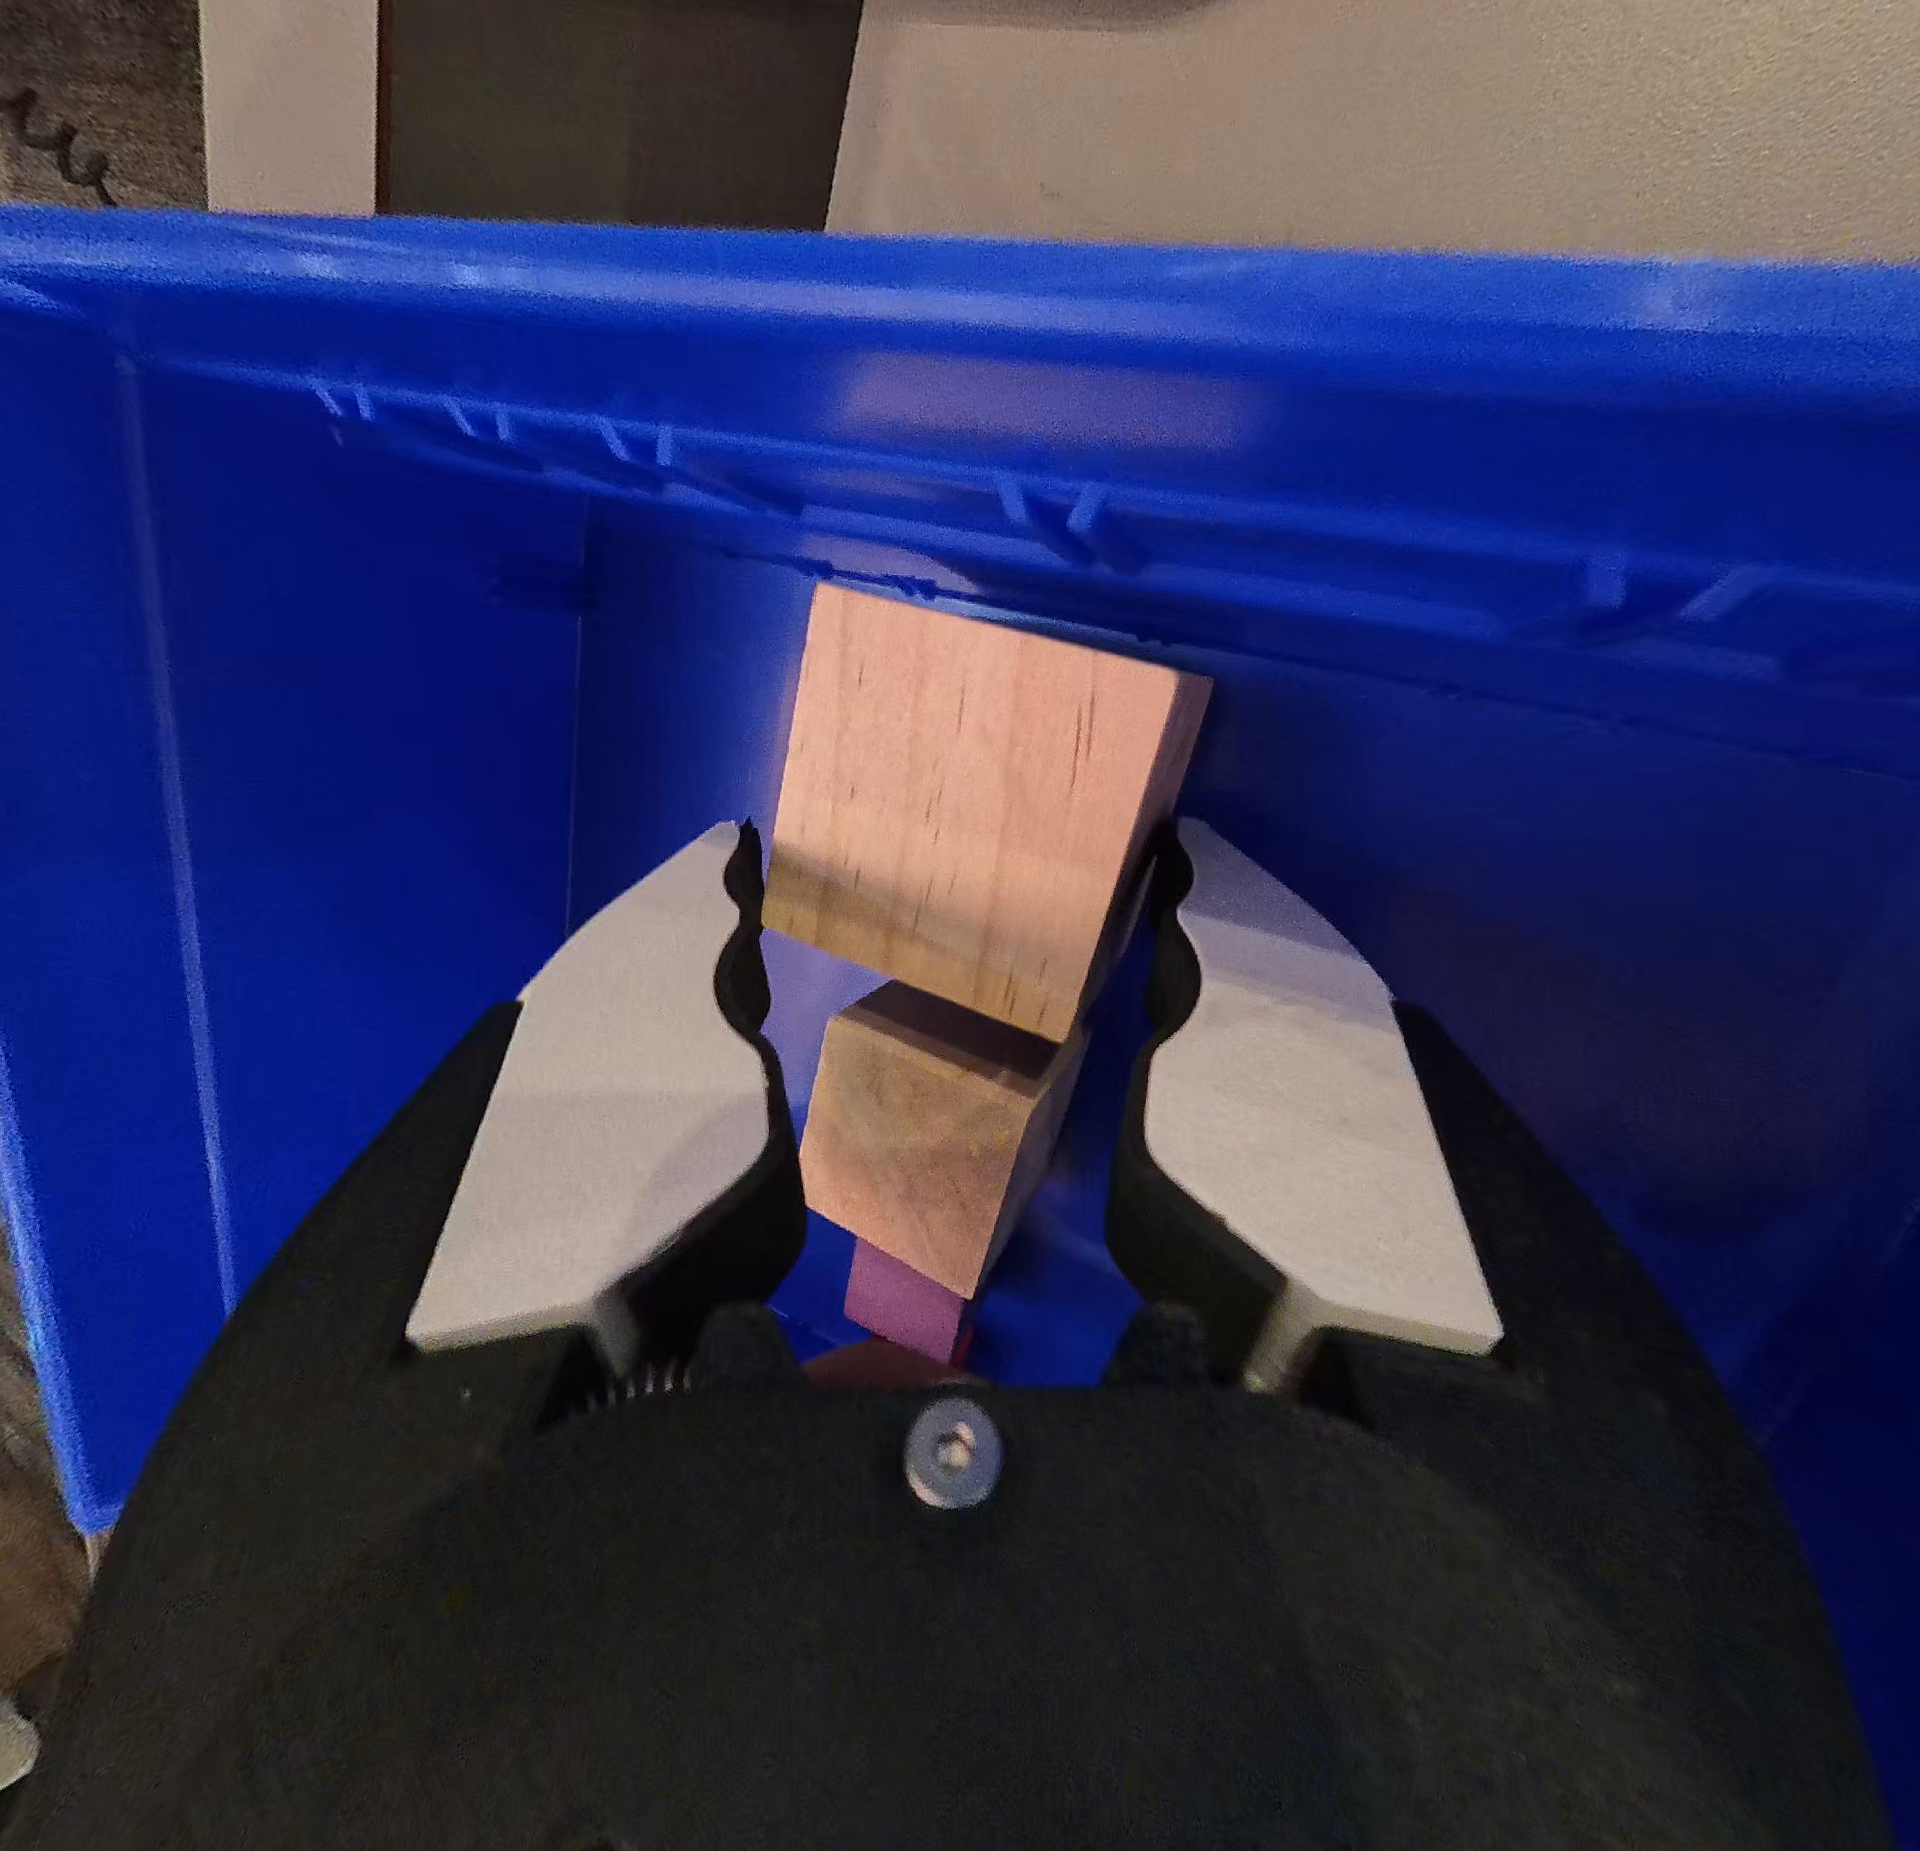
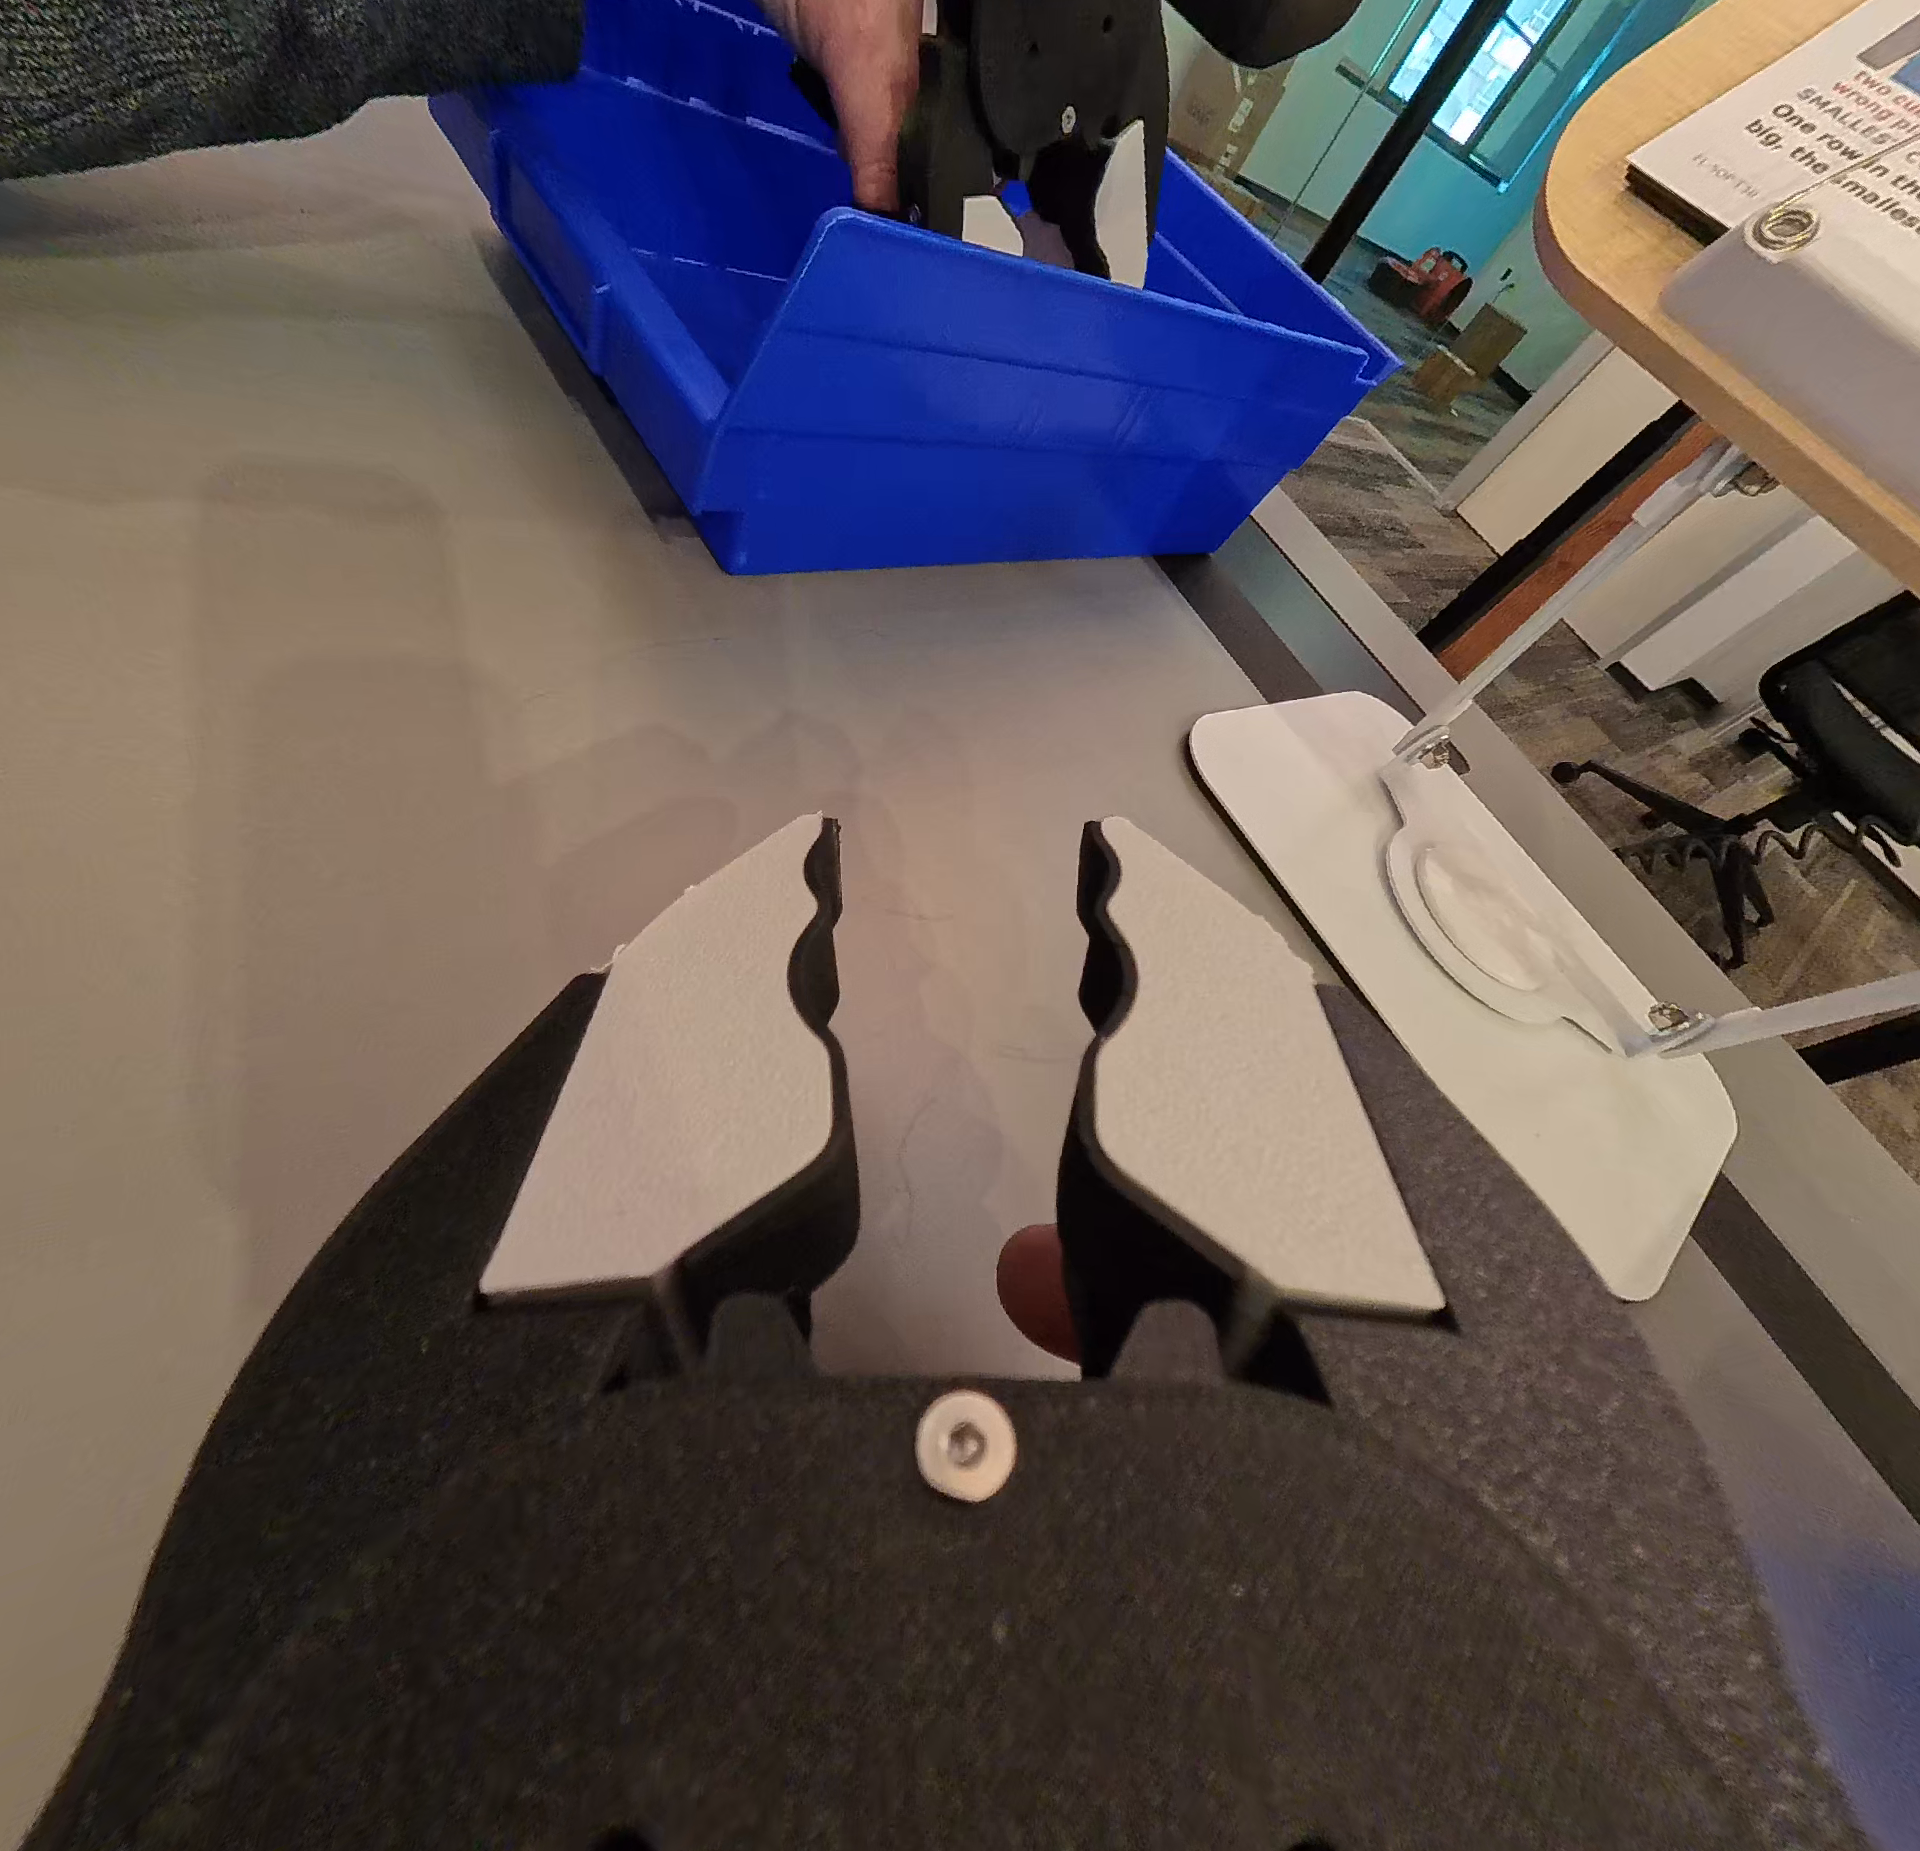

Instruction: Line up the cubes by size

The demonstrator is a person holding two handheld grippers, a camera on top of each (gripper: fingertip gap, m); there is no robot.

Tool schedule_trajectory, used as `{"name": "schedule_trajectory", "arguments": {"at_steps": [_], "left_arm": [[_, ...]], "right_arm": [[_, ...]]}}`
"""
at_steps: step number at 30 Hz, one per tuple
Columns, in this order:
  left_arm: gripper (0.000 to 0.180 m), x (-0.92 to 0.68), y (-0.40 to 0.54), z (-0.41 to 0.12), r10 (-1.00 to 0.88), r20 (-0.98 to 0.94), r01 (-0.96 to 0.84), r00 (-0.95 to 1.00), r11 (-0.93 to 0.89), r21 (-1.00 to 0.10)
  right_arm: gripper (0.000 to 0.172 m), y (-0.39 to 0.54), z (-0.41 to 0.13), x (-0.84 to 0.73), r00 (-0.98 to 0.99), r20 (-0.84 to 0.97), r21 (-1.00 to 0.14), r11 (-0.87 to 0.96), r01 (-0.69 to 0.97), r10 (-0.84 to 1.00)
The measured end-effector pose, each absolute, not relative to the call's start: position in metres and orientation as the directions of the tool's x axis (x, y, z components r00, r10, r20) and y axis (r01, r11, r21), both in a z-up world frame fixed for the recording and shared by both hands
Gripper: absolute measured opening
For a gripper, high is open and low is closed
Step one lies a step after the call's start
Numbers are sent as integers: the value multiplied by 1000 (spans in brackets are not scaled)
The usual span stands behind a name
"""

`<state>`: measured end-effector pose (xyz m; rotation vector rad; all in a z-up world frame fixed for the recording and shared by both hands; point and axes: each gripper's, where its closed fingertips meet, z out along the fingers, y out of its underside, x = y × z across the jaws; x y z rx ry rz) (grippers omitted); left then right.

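The grey table carries everything here, with a blue bin sitting toward its far edge and a white stand base off to the right side. All the action is inside that bin: the big wooden cube sits tipped against the bin's far wall, a medium wooden cube is right below it and touching its lower edge, and a small purple cube peeks out under that one, so they already run large to small toward the camera, though crookedly. The left gripper is reached down into the bin, its jaws spread around the big cube's lower corners; the left pad looks right at the wood and the right one sits against the shaded side, but I can't tell if it's really squeezing yet. The right gripper hovers over bare table, jaws parted and holding nothing. My guess on handling: solid wood, so stiff, fairly light, nothing to crush, but the smooth faces could slip if pinched on a corner. I'd grab the big cube across two flat opposite faces, around mid-height, and square it up first since it's leaning, otherwise it'll probably twist out and knock the medium one.
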<state>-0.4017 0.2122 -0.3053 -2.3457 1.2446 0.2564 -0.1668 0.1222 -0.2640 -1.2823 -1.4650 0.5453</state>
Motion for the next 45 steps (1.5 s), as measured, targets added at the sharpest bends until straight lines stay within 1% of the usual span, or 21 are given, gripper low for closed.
{"name": "schedule_trajectory", "arguments": {"at_steps": [6, 8, 10, 33, 45], "left_arm": [[62, -401, 214, -292, -714, -400, -816, 575, -466, -342], [61, -404, 212, -288, -706, -409, -815, 578, -475, -332], [61, -405, 214, -283, -695, -425, -813, 580, -470, -343], [60, -406, 208, -282, -703, -419, -816, 576, -461, -348], [61, -411, 208, -255, -658, -489, -819, 573, -432, -377]], "right_arm": [[43, 122, -264, -167, 142, 404, -853, 316, 415, 904], [43, 122, -264, -167, 141, 404, -852, 316, 416, 904], [43, 122, -264, -167, 142, 405, -852, 317, 416, 903], [43, 123, -264, -167, 141, 404, -852, 316, 417, 904], [44, 123, -263, -167, 144, 398, -857, 311, 411, 906]]}}
